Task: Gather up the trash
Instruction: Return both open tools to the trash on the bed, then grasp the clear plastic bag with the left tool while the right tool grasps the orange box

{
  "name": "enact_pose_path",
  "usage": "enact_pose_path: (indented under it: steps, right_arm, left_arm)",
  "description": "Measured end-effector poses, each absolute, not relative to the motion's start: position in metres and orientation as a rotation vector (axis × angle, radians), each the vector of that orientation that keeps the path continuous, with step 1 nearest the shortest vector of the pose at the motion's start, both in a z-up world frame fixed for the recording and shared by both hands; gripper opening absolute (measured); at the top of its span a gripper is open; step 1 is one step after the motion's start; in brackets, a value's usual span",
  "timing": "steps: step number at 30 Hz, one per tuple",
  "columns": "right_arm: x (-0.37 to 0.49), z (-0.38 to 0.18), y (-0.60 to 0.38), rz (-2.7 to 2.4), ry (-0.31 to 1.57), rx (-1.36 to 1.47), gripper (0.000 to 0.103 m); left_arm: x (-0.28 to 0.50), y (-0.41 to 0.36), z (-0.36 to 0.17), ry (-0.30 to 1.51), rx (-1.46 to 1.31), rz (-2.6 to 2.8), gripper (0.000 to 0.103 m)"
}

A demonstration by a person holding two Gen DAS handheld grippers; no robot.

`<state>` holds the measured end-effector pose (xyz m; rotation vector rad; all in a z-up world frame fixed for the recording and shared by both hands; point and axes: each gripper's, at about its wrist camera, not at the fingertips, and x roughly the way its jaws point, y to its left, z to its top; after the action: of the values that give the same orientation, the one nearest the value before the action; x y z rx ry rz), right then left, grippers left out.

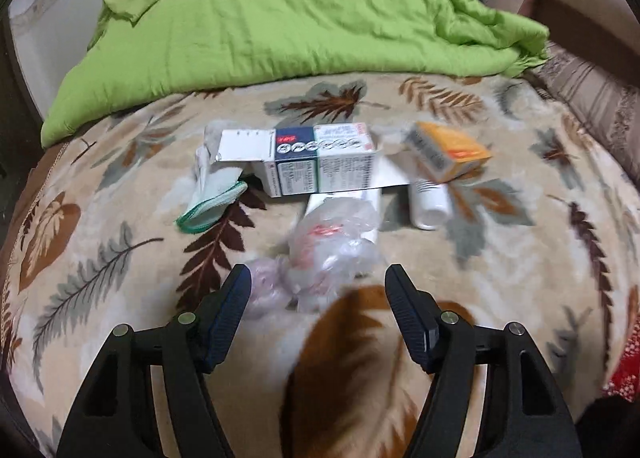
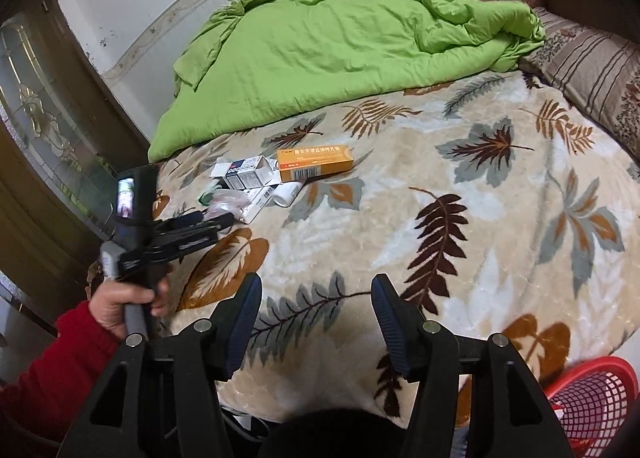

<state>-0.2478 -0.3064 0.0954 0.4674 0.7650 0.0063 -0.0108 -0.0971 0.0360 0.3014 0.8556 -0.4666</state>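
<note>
Nothing was collected yet: the trash pile sat mid-bed, the left gripper gaped empty just short of its plastic bag, the right gripper open, red basket near-right.

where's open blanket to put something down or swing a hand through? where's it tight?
Free: the wide leaf-print blanket between the orange box, the striped pillow and the red basket. Also the strip under the right tool. Crowded: the trash cluster below the green quilt, where the left tool hovers at the plastic bag.
</note>
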Motion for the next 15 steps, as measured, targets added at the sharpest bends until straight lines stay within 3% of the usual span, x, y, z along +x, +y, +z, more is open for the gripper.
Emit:
enact_pose_path:
  steps: [1, 2, 3, 5, 9, 15]
  right_arm:
    - [-0.242, 0.096, -0.308, 0.008, 0.77, 0.47, 0.061]
    - [-0.238, 0.096, -0.309, 0.011, 0.773, 0.471, 0.061]
    - [-0.233, 0.096, -0.31, 0.016, 0.776, 0.472, 0.062]
    - [-0.22, 0.097, -0.312, 0.027, 0.782, 0.477, 0.062]
    - [-0.184, 0.098, -0.317, 0.066, 0.783, 0.481, 0.062]
    - [-0.083, 0.088, -0.335, 0.143, 0.818, 0.512, 0.062]
  left_arm:
    - [-0.008, -0.098, 0.035, 0.841, 0.305, -0.469, 0.065]
    - [-0.007, -0.099, 0.033, 0.836, 0.306, -0.475, 0.049]
    - [-0.003, -0.1, 0.031, 0.857, 0.296, -0.487, 0.042]
    - [-0.001, -0.098, 0.032, 0.843, 0.276, -0.474, 0.035]
    - [-0.006, -0.085, 0.038, 0.846, 0.202, -0.465, 0.03]
    - [-0.039, -0.053, 0.053, 0.869, 0.017, -0.457, 0.029]
